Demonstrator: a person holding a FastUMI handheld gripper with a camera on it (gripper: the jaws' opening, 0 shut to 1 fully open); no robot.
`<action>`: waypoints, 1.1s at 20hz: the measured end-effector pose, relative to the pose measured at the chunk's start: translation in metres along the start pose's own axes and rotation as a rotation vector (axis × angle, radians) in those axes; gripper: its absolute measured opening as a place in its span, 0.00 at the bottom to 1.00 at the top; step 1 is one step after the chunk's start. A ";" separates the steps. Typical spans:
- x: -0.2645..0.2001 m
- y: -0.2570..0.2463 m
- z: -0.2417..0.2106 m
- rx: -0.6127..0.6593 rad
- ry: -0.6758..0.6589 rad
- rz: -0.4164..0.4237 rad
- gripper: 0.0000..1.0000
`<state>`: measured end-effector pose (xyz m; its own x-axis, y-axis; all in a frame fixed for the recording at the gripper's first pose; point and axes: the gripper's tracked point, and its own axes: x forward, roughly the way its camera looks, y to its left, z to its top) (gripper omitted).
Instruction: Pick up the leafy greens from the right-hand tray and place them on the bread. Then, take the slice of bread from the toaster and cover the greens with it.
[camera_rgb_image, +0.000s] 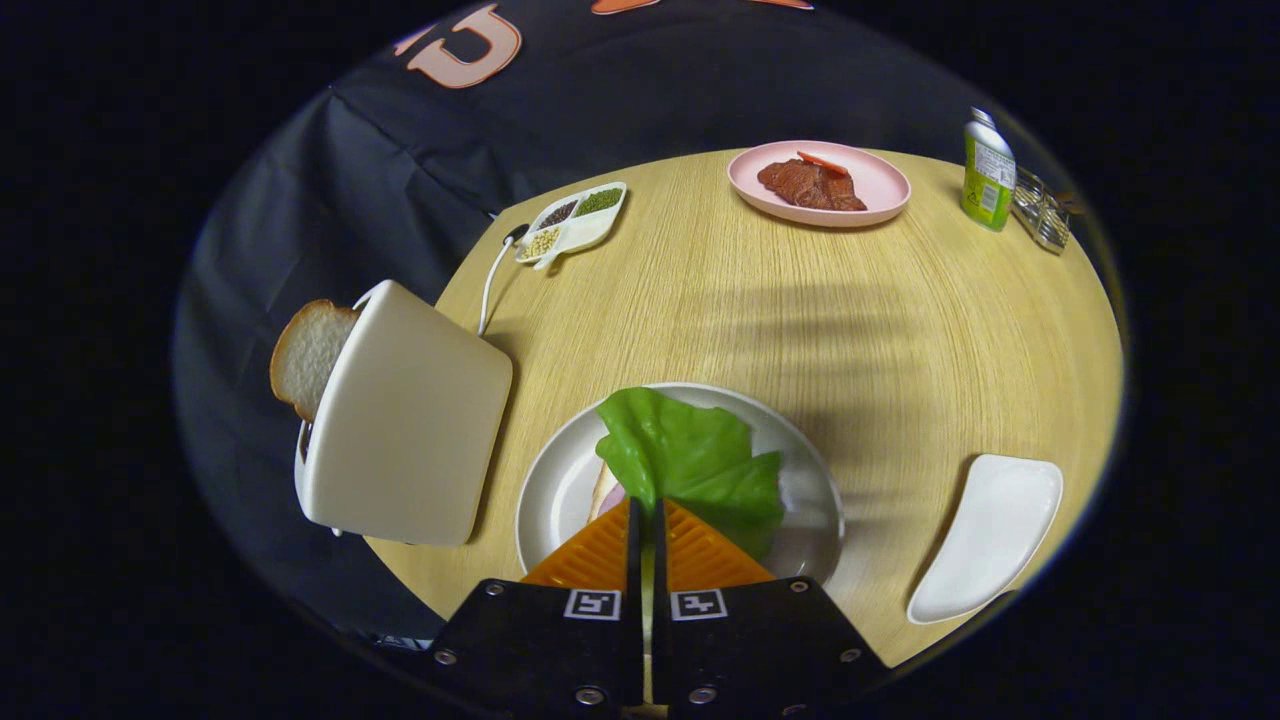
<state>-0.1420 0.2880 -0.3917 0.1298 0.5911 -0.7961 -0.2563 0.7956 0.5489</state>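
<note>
With the gripper (646, 515) pinched nearly closed on the leafy greens (690, 455) over the plate (560, 480), open both fingers fully before lifting clear.

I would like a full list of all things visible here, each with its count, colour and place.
leafy greens: one, green, on the white plate, over the bread, pinched at the fingertips
bread: one, pale, mostly hidden under the greens
white plate: one, just ahead of the fingers
toaster: one, cream, left of the plate
bread slice: one, in the toaster
white tray: one, right of the plate
pink plate: one, far side, holding brown meat
divided dish: one, white, beyond the toaster
bottle: one, green, far right
table: one, light wood
gripper: one, shut on the greens
</note>
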 end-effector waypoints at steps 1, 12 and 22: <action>0.003 -0.001 -0.005 0.011 0.024 0.003 0.04; -0.049 0.026 0.053 -0.055 -0.140 -0.055 0.68; -0.084 0.135 0.098 -0.244 -0.132 -0.051 0.93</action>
<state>-0.0940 0.3583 -0.2257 0.2675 0.5762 -0.7723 -0.4675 0.7785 0.4189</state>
